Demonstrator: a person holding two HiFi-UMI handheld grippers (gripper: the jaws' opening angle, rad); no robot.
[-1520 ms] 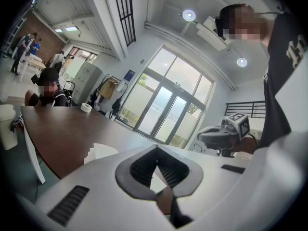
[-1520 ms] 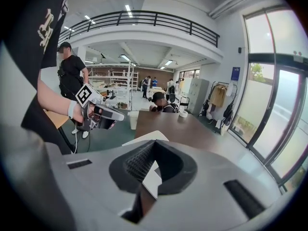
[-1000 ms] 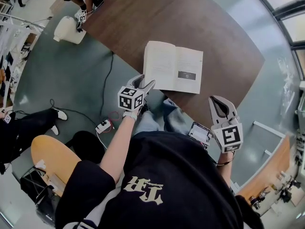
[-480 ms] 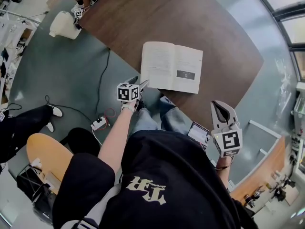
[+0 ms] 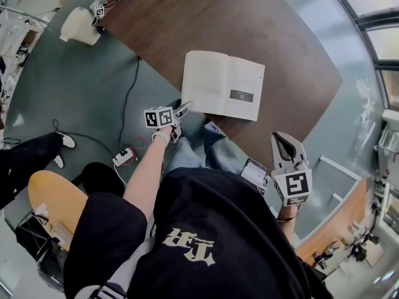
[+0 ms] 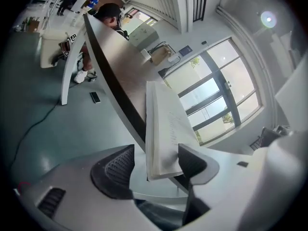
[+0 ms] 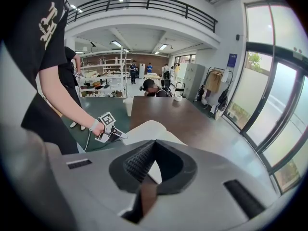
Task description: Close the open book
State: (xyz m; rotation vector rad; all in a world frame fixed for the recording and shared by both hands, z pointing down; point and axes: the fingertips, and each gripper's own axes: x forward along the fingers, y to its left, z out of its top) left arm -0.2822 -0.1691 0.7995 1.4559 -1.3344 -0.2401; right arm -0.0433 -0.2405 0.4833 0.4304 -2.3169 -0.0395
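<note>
My right gripper (image 5: pixel 283 141) sits closest in, its fingers (image 7: pixel 132 162) pressed together with nothing between them. The book is well ahead and off to their left. My left gripper (image 6: pixel 154 160) is further out, fingers (image 6: pixel 115 170) spread wide, just been opening. The near corner of the open book (image 6: pixel 166 129) is between them, right against one finger, with a gap to the other. Can't tell if it touches. Book lies pages up, that corner hanging past the near edge of the brown worktop (image 5: pixel 249 30), which runs on beyond the left fingers.

Book (image 5: pixel 222 85) print illegibly small
</note>
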